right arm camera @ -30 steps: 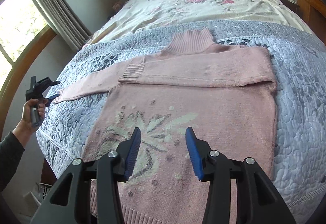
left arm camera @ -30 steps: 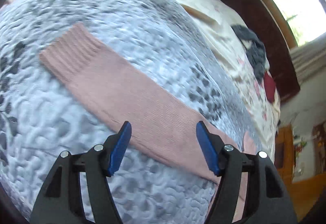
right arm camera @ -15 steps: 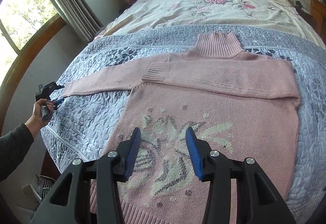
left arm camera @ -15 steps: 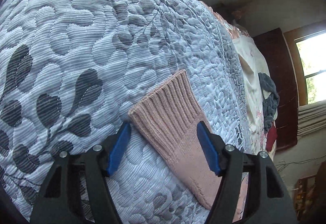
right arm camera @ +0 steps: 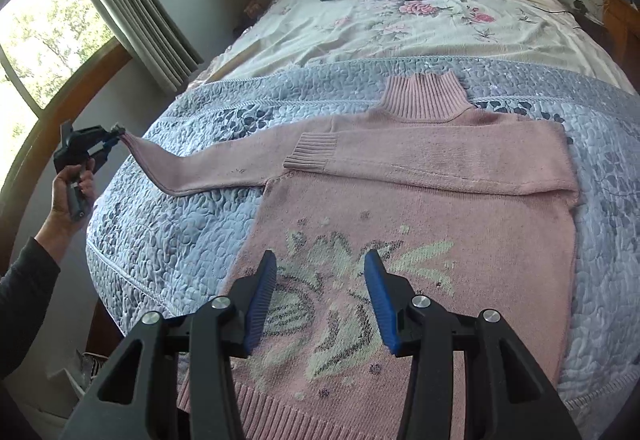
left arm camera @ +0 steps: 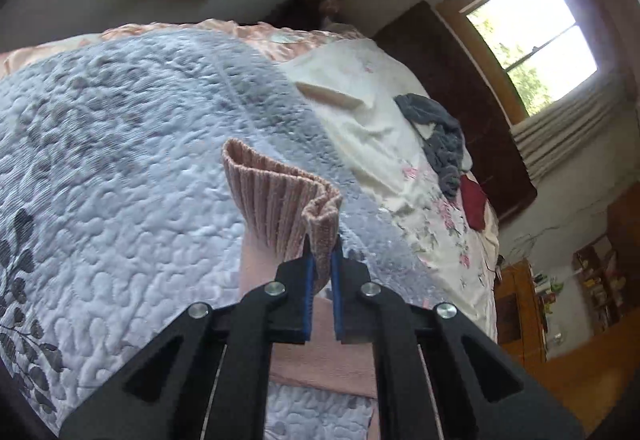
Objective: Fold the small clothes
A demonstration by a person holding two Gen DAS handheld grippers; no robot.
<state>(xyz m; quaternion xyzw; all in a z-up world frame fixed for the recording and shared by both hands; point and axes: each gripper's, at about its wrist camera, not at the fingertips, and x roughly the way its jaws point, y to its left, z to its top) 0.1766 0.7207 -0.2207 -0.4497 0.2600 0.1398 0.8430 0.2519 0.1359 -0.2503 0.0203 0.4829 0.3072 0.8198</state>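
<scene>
Left wrist: left gripper (left arm camera: 320,244) clamped on the ribbed cuff (left arm camera: 280,195), lifted off the quilt (left arm camera: 120,159).

Right wrist: right gripper (right arm camera: 320,300) jaws apart, empty, above the pink sweater (right arm camera: 420,240), which lies flat on the quilt; one sleeve (right arm camera: 420,155) folded across the chest.
</scene>
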